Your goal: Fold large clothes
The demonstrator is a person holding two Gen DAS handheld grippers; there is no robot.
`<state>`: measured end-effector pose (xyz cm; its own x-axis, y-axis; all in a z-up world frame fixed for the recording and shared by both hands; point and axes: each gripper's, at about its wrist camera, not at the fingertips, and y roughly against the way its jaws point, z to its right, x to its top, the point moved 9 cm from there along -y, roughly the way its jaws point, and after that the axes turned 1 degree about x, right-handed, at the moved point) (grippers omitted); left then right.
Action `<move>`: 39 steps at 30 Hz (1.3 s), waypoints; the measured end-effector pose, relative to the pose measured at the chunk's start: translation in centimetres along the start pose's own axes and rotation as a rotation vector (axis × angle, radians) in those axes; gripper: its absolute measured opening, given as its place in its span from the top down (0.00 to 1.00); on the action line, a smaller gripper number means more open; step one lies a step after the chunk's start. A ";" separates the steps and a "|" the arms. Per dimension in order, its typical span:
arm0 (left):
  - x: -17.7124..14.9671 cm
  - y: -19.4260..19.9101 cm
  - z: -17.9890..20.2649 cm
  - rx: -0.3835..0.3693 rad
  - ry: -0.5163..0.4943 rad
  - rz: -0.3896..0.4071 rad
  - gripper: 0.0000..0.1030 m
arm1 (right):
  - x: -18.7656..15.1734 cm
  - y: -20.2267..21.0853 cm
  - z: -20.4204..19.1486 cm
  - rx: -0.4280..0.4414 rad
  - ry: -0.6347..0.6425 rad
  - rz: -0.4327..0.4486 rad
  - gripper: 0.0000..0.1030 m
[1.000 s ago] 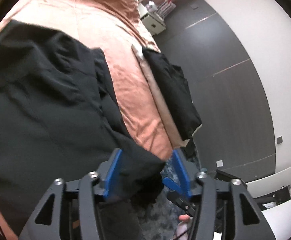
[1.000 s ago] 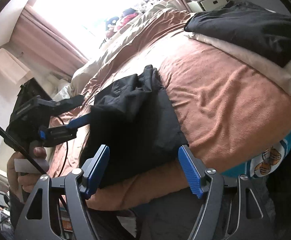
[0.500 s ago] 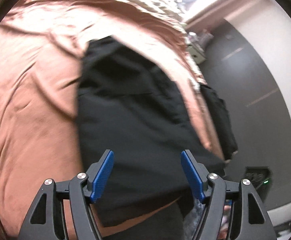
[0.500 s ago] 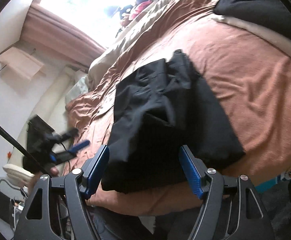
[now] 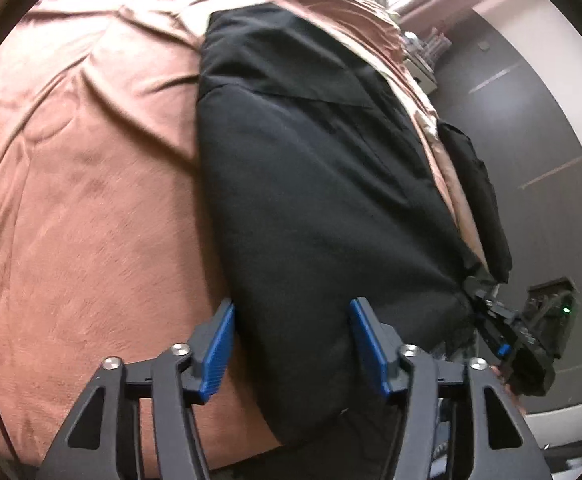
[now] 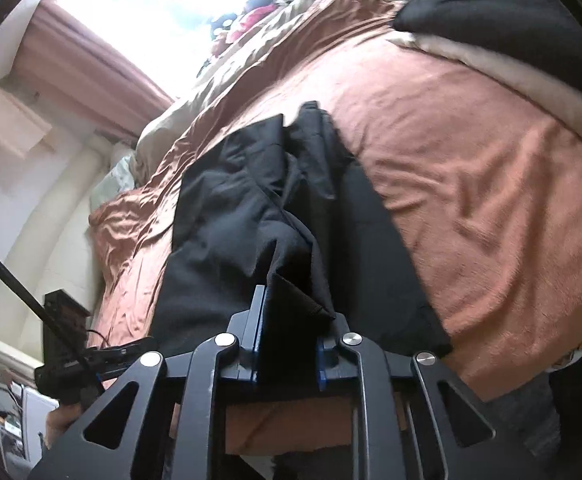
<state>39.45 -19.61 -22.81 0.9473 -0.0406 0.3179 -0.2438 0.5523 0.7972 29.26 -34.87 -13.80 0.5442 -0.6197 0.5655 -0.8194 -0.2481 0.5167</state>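
Black garment [image 5: 315,200] lies lengthwise on the brown bedspread [image 5: 91,220], running from you toward the far end; your left gripper [image 5: 291,344] straddles its near corner, jaws just narrowing, pads apart. Your right gripper [image 6: 287,340] has just clamped its near hem.

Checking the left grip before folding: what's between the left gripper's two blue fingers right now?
Left wrist view: the near edge of the black garment lies between the left gripper's closing jaws, pads not yet pressing it.
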 end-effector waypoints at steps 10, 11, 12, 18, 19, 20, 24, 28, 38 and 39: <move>-0.7 -1.3 1.9 0.035 -0.061 -0.025 0.52 | -0.9 0.3 3.3 0.008 -0.080 -0.016 0.84; -0.8 -1.3 1.6 0.033 -0.052 -0.022 0.52 | -0.6 0.6 3.0 0.014 -0.074 -0.012 0.84; -0.9 -1.2 1.4 0.029 -0.045 -0.019 0.52 | -0.2 0.6 2.9 0.016 -0.068 -0.013 0.83; -2.0 -1.7 1.5 0.036 -0.036 -0.027 0.52 | 0.4 1.0 3.5 -0.045 -0.023 -0.024 0.50; -2.2 -1.8 1.5 0.036 -0.037 -0.025 0.52 | 0.4 0.9 3.6 -0.038 -0.027 -0.031 0.50; -2.5 -1.8 1.7 0.037 -0.040 -0.022 0.52 | 0.3 0.7 3.7 -0.027 -0.035 -0.043 0.50; -2.6 -2.1 1.9 0.045 -0.059 -0.016 0.57 | 0.1 -0.3 4.7 0.019 -0.107 -0.076 0.50; -2.5 -1.3 1.9 0.038 -0.082 -0.003 0.70 | -0.4 -0.3 3.7 0.035 -0.091 -0.093 0.67; -1.5 2.0 1.9 0.029 -0.134 0.022 0.80 | -2.5 0.3 1.8 0.080 -0.087 -0.137 0.75; -1.6 2.4 1.6 0.029 -0.136 0.025 0.80 | -2.9 0.4 1.5 0.091 -0.090 -0.146 0.75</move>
<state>37.03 -19.56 -20.52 0.9043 -0.1409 0.4030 -0.2748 0.5302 0.8021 27.08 -34.28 -16.18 0.6432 -0.6354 0.4271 -0.7483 -0.4038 0.5263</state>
